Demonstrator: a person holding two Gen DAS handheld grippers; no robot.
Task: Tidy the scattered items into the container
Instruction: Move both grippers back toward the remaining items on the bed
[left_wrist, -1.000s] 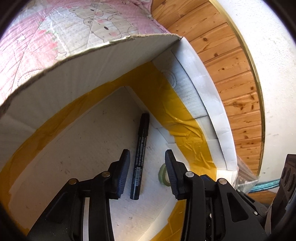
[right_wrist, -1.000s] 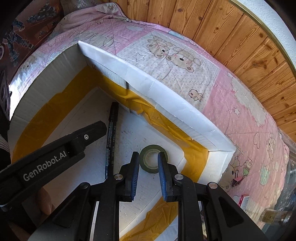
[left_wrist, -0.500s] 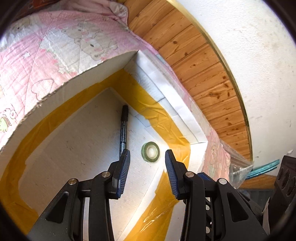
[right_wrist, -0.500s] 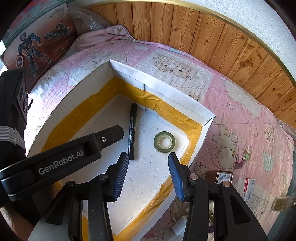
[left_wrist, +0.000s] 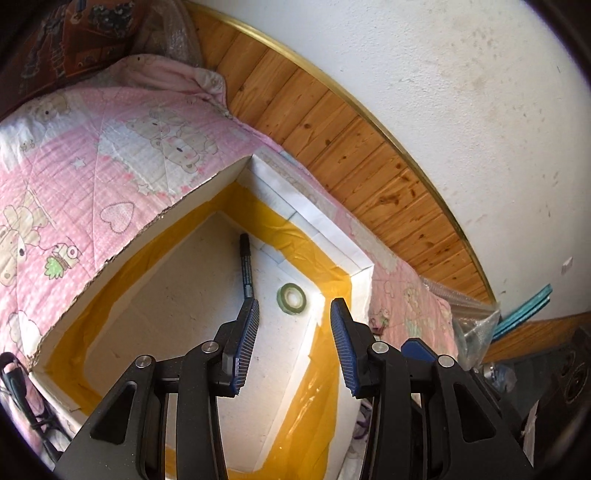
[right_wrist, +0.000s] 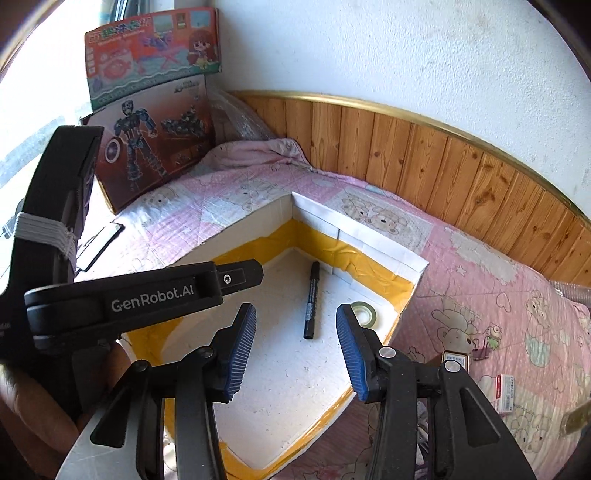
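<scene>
A white foam box (right_wrist: 354, 225) (left_wrist: 207, 184), taped yellow inside, lies on the pink quilt. On its floor lie a black marker (right_wrist: 312, 301) (left_wrist: 245, 266) and a green tape roll (right_wrist: 365, 312) (left_wrist: 291, 298), side by side and apart. My right gripper (right_wrist: 295, 310) hovers above the box's near part, its jaws opening, nothing between them. My left gripper (left_wrist: 294, 302) also hangs above the box, jaws opening slightly and empty. In the right wrist view the left gripper's arm (right_wrist: 147, 295) crosses the left side.
Small packets (right_wrist: 506, 391) and a little box (right_wrist: 456, 360) lie on the quilt (right_wrist: 498, 295) right of the foam box. Toy boxes (right_wrist: 159, 140) lean at the back left, a dark flat device (right_wrist: 99, 243) beside them. Wood panelling (left_wrist: 369, 155) backs the bed; a plastic bag (left_wrist: 476, 321) sits at right.
Both grippers have lifted up and back out of the box. The right jaws have spread wide. The marker and the tape roll lie where they were.
</scene>
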